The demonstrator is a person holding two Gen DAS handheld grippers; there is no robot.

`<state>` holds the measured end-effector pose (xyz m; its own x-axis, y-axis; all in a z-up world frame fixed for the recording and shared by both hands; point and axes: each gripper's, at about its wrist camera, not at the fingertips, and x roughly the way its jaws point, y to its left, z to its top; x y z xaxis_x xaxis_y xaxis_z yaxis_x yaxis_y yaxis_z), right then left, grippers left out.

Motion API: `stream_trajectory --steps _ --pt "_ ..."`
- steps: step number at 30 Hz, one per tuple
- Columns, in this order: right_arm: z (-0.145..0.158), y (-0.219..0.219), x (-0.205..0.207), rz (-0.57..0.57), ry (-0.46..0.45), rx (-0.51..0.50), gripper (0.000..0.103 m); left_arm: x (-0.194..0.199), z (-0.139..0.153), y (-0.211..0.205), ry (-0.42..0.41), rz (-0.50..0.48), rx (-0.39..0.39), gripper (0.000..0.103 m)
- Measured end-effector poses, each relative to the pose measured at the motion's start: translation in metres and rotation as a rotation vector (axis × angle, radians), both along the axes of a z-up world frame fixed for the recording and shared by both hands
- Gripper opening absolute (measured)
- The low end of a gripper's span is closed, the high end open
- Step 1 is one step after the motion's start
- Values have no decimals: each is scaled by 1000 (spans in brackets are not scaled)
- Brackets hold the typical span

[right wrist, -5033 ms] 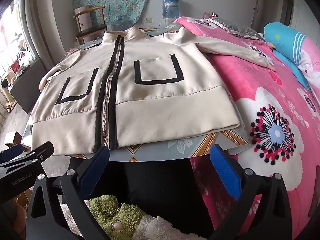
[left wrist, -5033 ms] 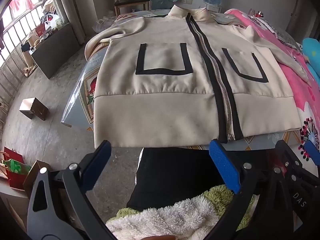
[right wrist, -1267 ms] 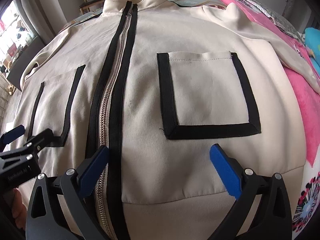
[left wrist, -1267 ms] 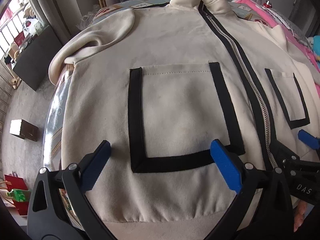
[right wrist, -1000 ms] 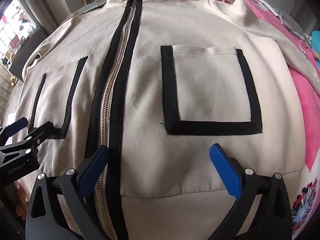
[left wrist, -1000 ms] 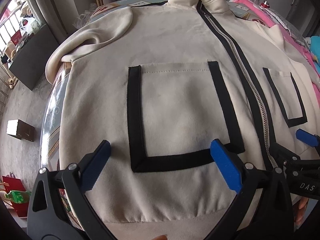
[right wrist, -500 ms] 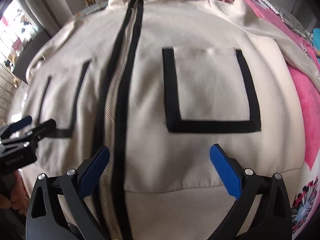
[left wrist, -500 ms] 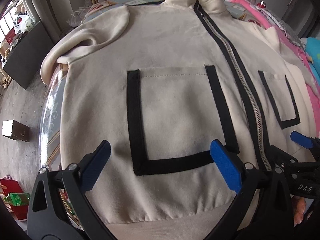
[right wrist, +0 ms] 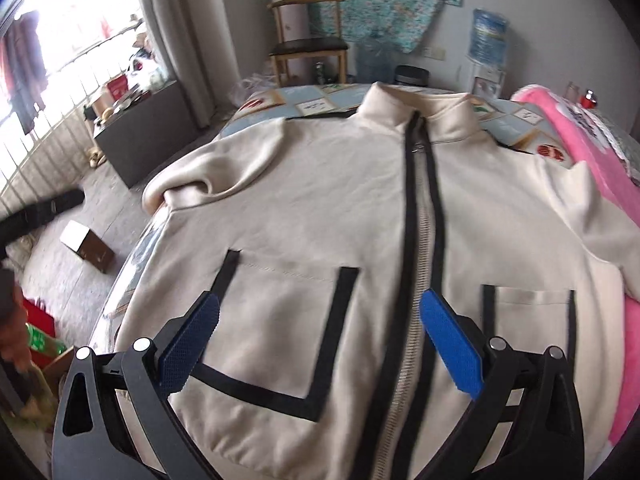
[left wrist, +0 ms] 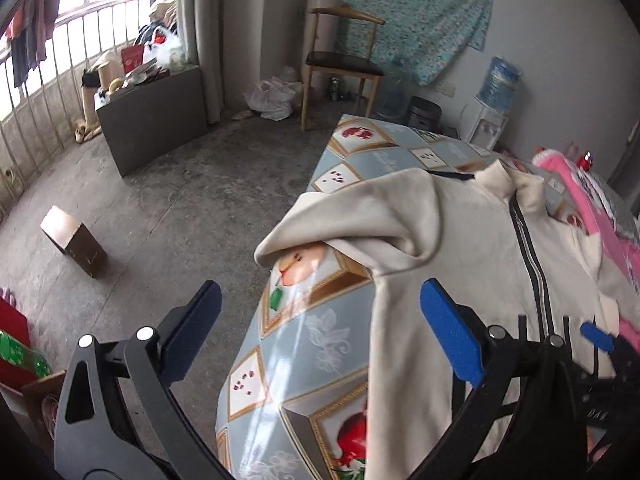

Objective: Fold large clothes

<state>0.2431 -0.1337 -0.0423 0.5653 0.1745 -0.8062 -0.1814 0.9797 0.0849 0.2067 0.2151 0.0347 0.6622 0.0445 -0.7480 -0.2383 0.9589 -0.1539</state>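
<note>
Across the counter (left wrist: 304, 356), on its glossy patterned cover, the cream jacket (right wrist: 328, 208) lies face up and zipped, collar toward the far edge, spread flat so its halves can be folded inward. Its left sleeve (left wrist: 360, 220) is bunched in a loose hump at the counter's left edge, draping slightly over it, while the other sleeve trails off toward the pink blanket (right wrist: 580, 136) along the right edge (that side is only partly in view). The left tongs (left wrist: 320, 320) hover gaping wide over the counter's left edge, tilted outward so they look at the humped sleeve and the floor beyond; they hold nothing, and judging by the aim, the sleeve is the likely next grab. The right tongs (right wrist: 320, 328) hang spread open and empty above the jacket's front, pointing toward the collar, straddling the left pocket (right wrist: 280, 320) and the zipper (right wrist: 416, 240). Neither touches cloth yet.
</note>
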Motion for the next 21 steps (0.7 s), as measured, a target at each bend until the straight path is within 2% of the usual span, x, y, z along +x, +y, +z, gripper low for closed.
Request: stream_trajectory --steps 4,6,8,10,11,13,17,20,21 --pt "-21 13 -2 31 39 -12 98 23 -24 59 67 111 -145 95" --pt "-29 14 -2 36 52 -18 98 33 -42 83 108 143 -230 92" --pt "-36 13 0 37 67 -26 98 45 -67 102 151 174 -389 89" --pt "-42 13 5 37 81 -33 98 57 -100 121 195 229 -602 82" --pt "-44 11 7 36 85 -36 98 61 -115 128 204 255 -703 82" --pt "-50 9 9 31 101 -43 98 70 -140 134 203 292 -859 81" --pt "-61 5 11 13 136 -35 98 96 -178 141 212 362 -1056 81" --pt "-63 5 9 17 131 -42 98 115 -199 146 226 433 -1137 80" --pt "-63 6 9 19 130 -47 98 121 -203 149 229 437 -1158 77"
